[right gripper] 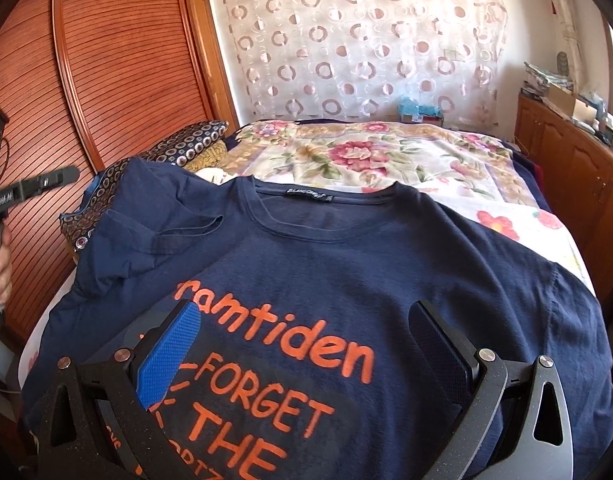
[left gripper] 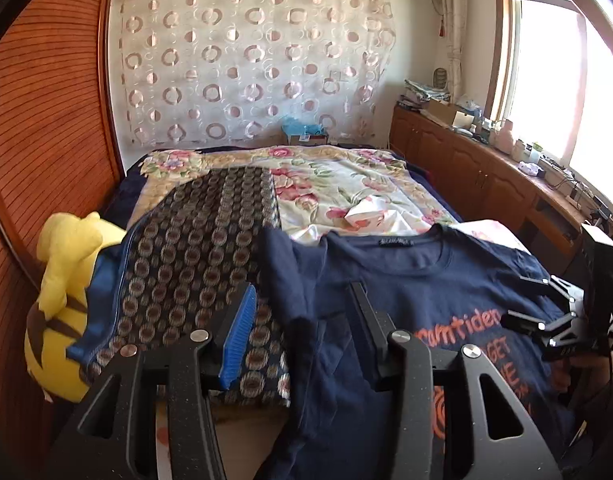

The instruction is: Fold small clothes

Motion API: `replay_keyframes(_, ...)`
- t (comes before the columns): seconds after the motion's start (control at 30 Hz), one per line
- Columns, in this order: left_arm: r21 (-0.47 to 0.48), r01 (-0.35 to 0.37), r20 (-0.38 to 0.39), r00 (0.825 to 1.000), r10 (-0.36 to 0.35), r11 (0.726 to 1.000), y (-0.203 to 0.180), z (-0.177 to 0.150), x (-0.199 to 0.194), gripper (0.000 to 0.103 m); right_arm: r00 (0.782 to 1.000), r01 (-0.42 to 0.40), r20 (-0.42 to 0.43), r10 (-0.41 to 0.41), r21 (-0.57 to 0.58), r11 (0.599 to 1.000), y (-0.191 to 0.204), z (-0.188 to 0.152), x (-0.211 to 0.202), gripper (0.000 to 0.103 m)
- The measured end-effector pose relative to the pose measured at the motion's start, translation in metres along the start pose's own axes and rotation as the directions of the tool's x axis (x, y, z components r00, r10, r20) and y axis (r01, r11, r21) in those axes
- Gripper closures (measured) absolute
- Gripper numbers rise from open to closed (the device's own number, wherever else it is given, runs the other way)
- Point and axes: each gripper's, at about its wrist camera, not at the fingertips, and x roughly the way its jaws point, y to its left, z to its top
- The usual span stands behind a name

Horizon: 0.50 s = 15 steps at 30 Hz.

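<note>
**Operator:** Jaws on both my tools stand apart with nothing pinched. My left gripper has one finger over the left edge of the navy T-shirt and the other out over the patterned quilt beside it; no cloth sits between the pads. My right gripper hangs spread above the orange lettering on the chest.

**Observer:** Where is the shirt lying?

**Operator:** Face up on the bed, collar toward the far curtain, hem toward me. I judge that's deliberate: print up and square to me, so both sides can fold inward evenly.

**Observer:** And that bunched bit left of the collar?

**Operator:** That's the left sleeve, lying rumpled and partly turned in over the shirt's shoulder. It looks like a first fold that needs tidying. The right shoulder is flat and not yet folded.

**Observer:** Anything crowding the shirt?

**Operator:** The quilt touches its left edge, and a yellow plush toy sits beyond that. The floral bedspread beyond the collar is open room.
</note>
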Motion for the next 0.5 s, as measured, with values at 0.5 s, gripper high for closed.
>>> replay_keyframes(0.5,-0.073,-0.048,-0.007,0.999,0.048,0.996,0.036,-0.037,-0.017,0.039,0.966,-0.258,-0.044,0.255,-0.111,0.960,0.063,0.061,0.037,0.037)
